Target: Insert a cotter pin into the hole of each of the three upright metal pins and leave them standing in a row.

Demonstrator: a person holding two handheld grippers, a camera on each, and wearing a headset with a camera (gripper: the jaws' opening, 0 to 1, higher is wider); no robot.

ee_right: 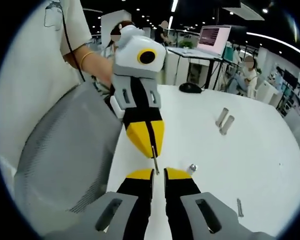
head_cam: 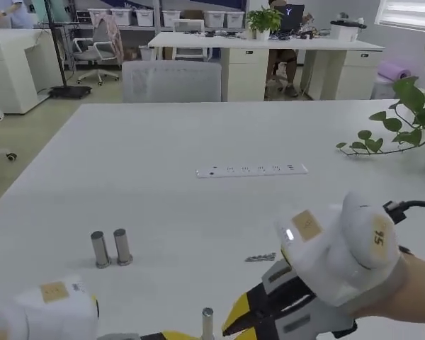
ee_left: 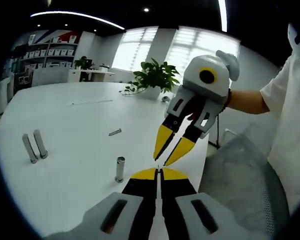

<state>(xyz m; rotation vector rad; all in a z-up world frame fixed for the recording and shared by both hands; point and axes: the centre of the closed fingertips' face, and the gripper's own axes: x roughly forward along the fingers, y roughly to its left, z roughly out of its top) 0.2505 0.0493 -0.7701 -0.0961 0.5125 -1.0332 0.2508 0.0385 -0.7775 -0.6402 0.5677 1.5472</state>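
Two upright metal pins (head_cam: 101, 249) (head_cam: 122, 246) stand side by side on the white table (head_cam: 198, 142); they also show in the left gripper view (ee_left: 34, 146) and the right gripper view (ee_right: 224, 120). A third pin (head_cam: 207, 322) (ee_left: 120, 169) (ee_right: 192, 168) stands alone near the front edge. My left gripper (ee_left: 160, 173) (ee_right: 151, 145) is shut on a thin cotter pin (ee_right: 154, 161) that sticks out of its tips. My right gripper (ee_right: 158, 173) (ee_left: 161, 161) faces it tip to tip, slightly open, with the cotter pin's end between its jaws. Loose cotter pins (head_cam: 261, 258) (ee_left: 115, 132) (ee_right: 239, 207) lie on the table.
A white power strip (head_cam: 251, 170) lies mid-table and a trailing plant (head_cam: 404, 120) reaches in from the right. A grey mesh chair (ee_right: 65, 160) (ee_left: 240, 175) stands just off the table's front edge, below the grippers. Desks, chairs and people fill the room behind.
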